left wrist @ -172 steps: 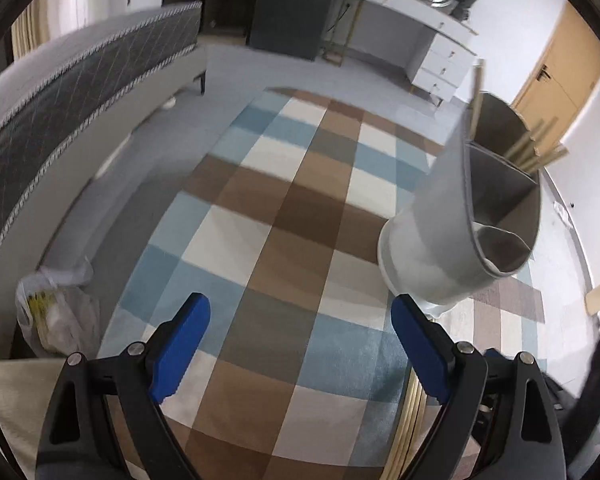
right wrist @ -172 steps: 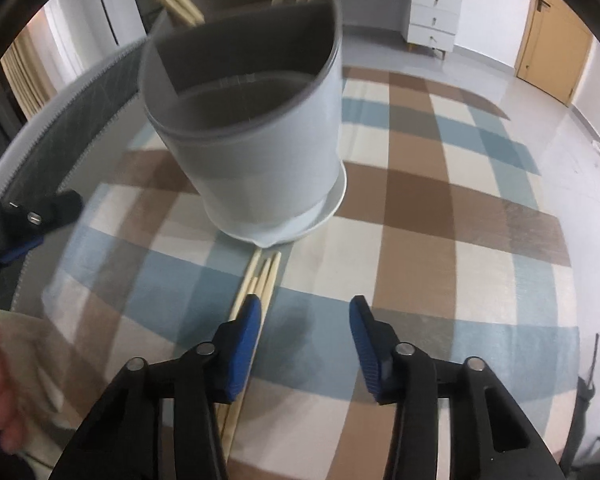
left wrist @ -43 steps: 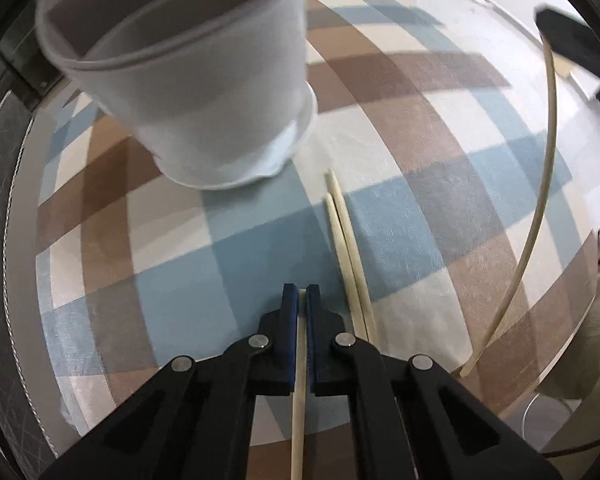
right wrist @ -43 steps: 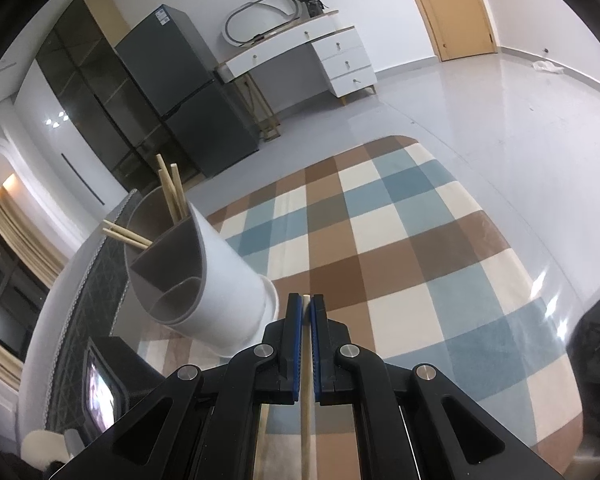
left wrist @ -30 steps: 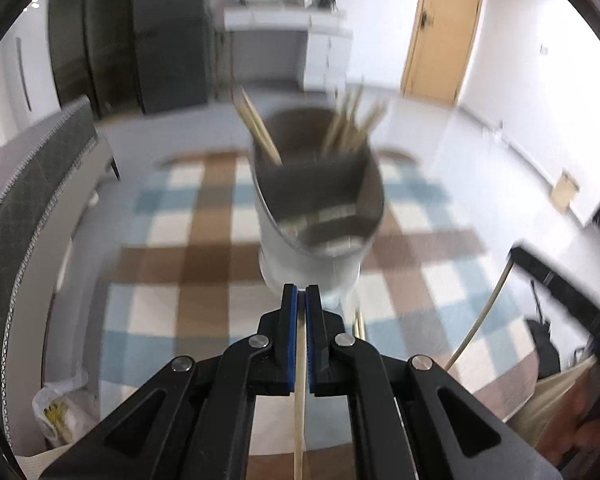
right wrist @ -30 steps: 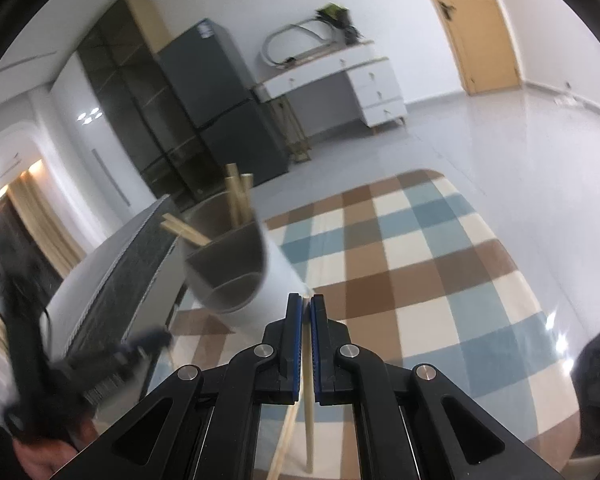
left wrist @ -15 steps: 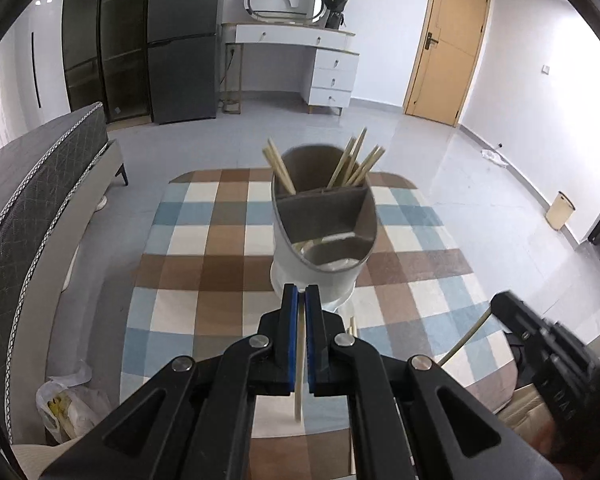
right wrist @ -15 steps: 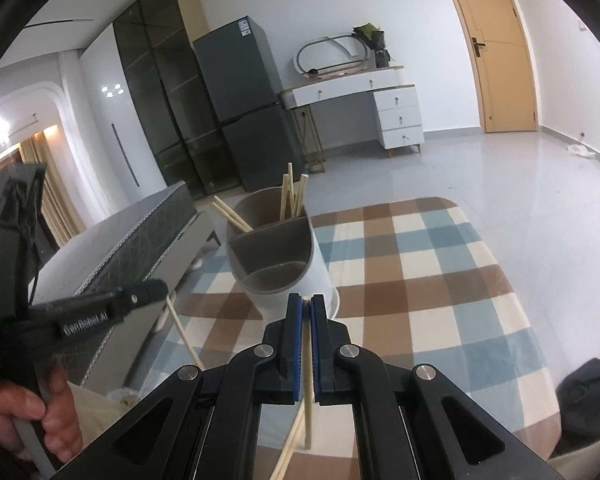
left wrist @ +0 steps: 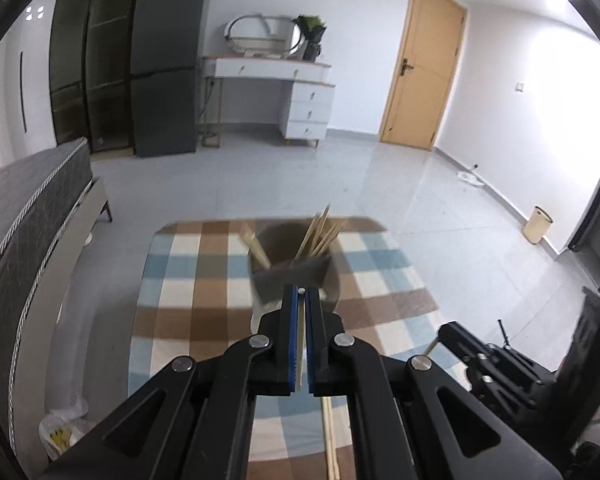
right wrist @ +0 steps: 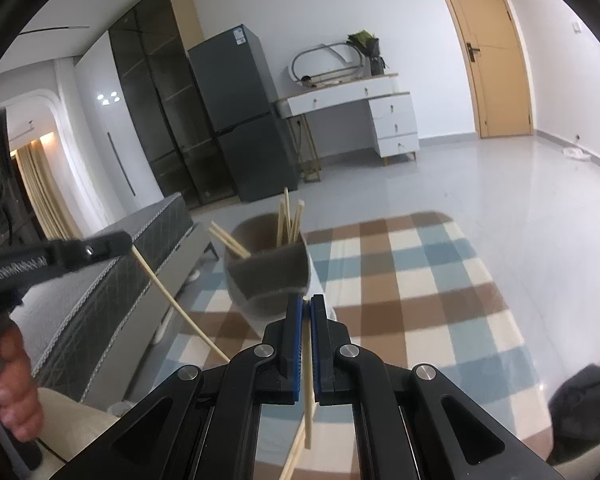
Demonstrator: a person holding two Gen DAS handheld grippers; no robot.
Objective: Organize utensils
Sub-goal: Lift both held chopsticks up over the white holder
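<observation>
I am holding one chopstick [left wrist: 299, 344] clenched in the left tongs [left wrist: 299, 336] and another chopstick [right wrist: 308, 392] in the right tongs [right wrist: 305, 344], both hanging above the divided holder [right wrist: 272, 276] on the checked surface [right wrist: 440, 300]; being light, stiff, smooth sticks, they are probably needing a mid-shaft pinch.

Each black hand-held gripper [left wrist: 301, 292] has blue pads [right wrist: 297, 344] and silver screws [right wrist: 347, 350].
</observation>
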